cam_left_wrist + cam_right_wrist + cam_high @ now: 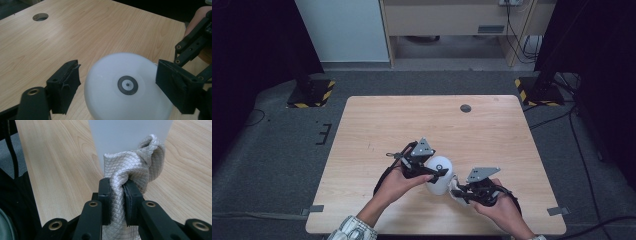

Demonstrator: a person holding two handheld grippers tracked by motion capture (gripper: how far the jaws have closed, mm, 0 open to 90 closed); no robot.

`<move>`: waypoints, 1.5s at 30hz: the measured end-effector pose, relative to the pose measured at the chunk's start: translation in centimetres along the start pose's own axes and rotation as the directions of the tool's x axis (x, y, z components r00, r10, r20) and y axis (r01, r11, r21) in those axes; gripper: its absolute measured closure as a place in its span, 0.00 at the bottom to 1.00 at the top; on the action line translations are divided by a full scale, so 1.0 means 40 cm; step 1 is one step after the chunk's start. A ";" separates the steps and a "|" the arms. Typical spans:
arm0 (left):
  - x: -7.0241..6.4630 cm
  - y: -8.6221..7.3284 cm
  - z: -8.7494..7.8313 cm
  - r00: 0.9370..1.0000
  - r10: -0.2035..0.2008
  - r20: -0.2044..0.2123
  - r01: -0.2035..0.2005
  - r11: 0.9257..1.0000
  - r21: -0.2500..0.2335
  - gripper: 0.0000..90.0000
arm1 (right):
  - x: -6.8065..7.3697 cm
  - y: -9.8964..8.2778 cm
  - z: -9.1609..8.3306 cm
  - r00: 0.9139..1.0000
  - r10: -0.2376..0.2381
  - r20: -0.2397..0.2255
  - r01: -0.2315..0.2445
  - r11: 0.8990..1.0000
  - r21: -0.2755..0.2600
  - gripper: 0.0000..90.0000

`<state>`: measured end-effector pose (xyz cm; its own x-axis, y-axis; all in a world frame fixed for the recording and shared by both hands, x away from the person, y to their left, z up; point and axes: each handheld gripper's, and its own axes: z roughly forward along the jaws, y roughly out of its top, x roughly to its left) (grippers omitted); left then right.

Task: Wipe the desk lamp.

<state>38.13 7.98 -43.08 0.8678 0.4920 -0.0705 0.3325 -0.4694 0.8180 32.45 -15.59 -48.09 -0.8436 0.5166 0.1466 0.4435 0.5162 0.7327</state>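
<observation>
A white domed object (pixel 441 186) with a dark ring on top (pixel 127 85) stands on the wooden table (pixel 412 120) near its front edge. My left gripper (pixel 435 171) straddles the dome from the left. In the left gripper view (pixel 117 75) a gap shows between the left pad (pixel 68 82) and the dome's side, while the right pad (pixel 175 85) lies against or just in front of its edge. My right gripper (pixel 460 191) is shut on a pale grey quilted cloth (pixel 135 165). The bunched cloth (pixel 454 187) presses against the dome's lower right side.
A round cable hole (pixel 465 108) sits near the table's far edge. Grey carpet surrounds the table, with two black stands on yellow-striped bases (pixel 311 92) at the back corners. Cables trail across the floor at the right (pixel 572 130).
</observation>
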 end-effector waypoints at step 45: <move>0.000 0.011 -0.003 1.000 0.030 0.008 -0.030 0.999 0.021 0.32 | 0.047 0.039 0.053 0.989 -0.083 -0.124 0.078 0.996 -0.046 0.88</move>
<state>38.26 7.85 -42.65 0.8802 0.4719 -0.0503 0.3139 -0.4994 0.8075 32.20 -12.37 -48.09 -0.9086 0.3830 0.1666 0.3620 0.5228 0.7718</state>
